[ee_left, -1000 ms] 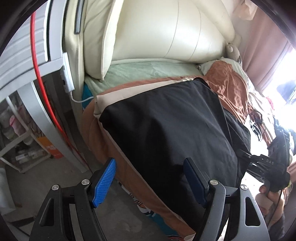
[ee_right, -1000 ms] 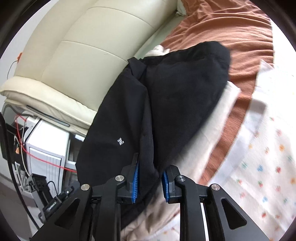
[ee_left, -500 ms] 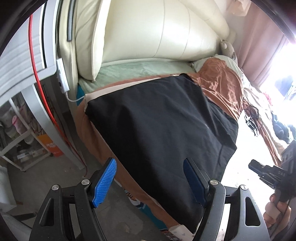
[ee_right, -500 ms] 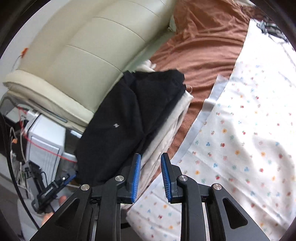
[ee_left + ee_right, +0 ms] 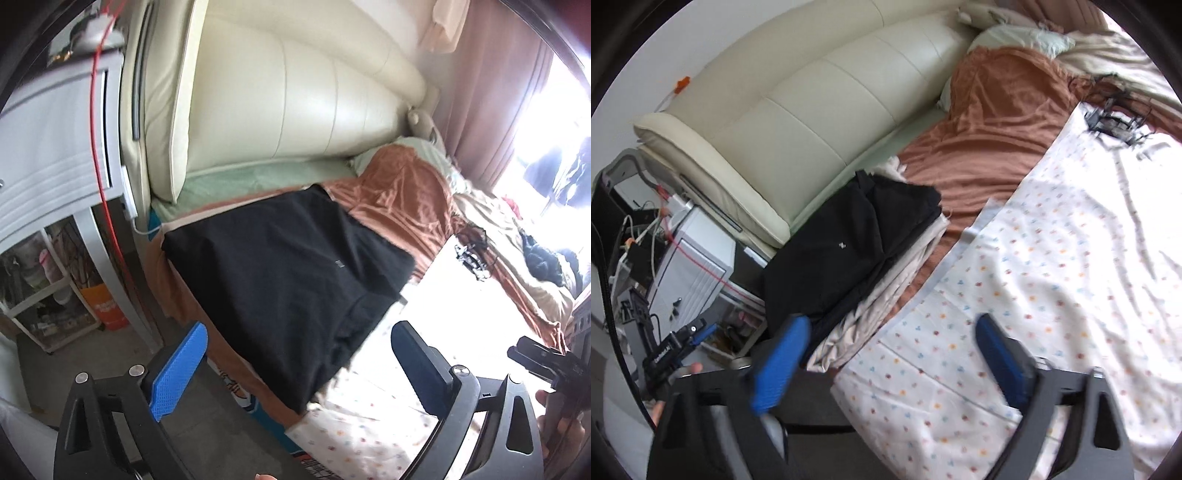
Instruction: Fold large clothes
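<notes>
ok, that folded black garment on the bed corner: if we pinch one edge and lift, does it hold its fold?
Probably not. The black garment lies limp, sagging over the bed edge, so it is likely floppy and would unfold. It looks thin and light, with soft creases. It rests on loose cream fabric, which might drag along if pushed.

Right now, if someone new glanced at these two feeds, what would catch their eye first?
Most likely the folded black garment, lying on a cream cloth at the near corner of the bed below the cream padded headboard. Next, the dotted white sheet spread brightly over the rust-brown blanket. Both the left gripper and right gripper hang above the bed, jaws opening with nothing between them.
</notes>
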